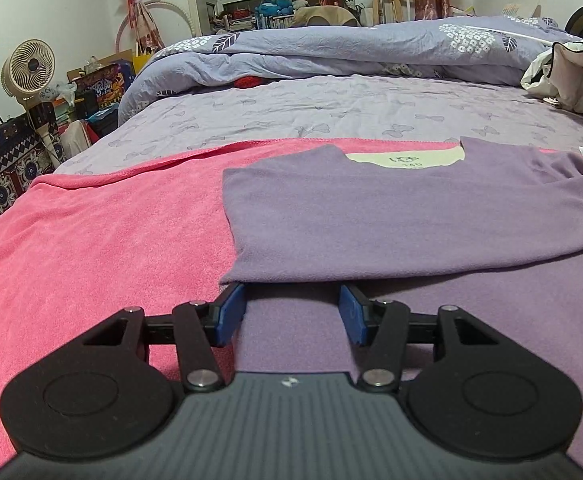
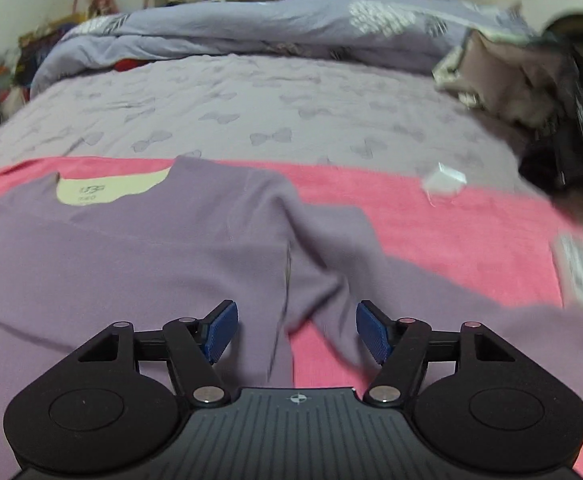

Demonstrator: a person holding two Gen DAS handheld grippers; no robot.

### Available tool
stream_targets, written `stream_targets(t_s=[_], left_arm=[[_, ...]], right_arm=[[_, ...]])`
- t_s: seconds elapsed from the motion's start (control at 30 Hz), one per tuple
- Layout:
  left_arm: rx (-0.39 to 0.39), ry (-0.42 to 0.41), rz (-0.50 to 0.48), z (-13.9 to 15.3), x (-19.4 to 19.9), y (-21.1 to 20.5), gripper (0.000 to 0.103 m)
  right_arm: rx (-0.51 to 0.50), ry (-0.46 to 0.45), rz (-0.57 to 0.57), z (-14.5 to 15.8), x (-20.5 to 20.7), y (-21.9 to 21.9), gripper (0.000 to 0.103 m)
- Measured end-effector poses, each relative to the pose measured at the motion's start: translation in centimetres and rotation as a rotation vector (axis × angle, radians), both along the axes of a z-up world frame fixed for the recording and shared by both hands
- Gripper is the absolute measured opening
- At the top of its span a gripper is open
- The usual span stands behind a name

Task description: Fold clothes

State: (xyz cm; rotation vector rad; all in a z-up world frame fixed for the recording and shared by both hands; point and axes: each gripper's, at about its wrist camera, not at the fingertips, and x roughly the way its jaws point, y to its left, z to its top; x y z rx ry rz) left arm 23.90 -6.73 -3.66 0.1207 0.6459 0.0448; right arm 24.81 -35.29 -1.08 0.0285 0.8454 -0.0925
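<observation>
Nearest, the left tongs (image 1: 292, 307) stand apart and empty, tips hidden under the folded edge of the purple long-sleeved top (image 1: 371, 220). The right tongs (image 2: 293, 333) gape wide above its rumpled sleeve (image 2: 331, 280), gripping nothing. The top lies on a pink towel (image 1: 111, 220) on the bed (image 1: 291, 112), collar pointing away toward the quilt (image 1: 331, 44). The right view is motion-blurred.

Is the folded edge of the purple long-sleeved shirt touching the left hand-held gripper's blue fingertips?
Touching. The left wrist view shows the purple long-sleeved shirt's folded edge draped over the tips of the left hand-held gripper's open blue fingers, hiding their ends.
</observation>
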Motion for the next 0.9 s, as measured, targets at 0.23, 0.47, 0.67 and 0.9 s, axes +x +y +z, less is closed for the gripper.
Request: stream_targets(t_s=[0.23, 0.47, 0.67, 0.9], left_arm=[[0.011, 0.007, -0.002, 0.2, 0.1, -0.1, 0.057], [0.044, 0.025, -0.013, 0.5, 0.3, -0.5, 0.057], [0.097, 0.048, -0.036, 1.0, 0.4, -1.1, 0.059], [0.041, 0.108, -0.088, 3.4, -0.8, 2.1, 0.087]], right_arm=[[0.208, 0.047, -0.356, -1.0, -5.0, -6.7, 0.065], [0.196, -0.041, -0.122, 2.1, -5.7, -2.4, 0.057], [0.120, -0.006, 0.120, -0.4, 0.6, 5.4, 0.058], [0.063, -0.059, 0.169, -2.3, 1.5, 6.2, 0.068]])
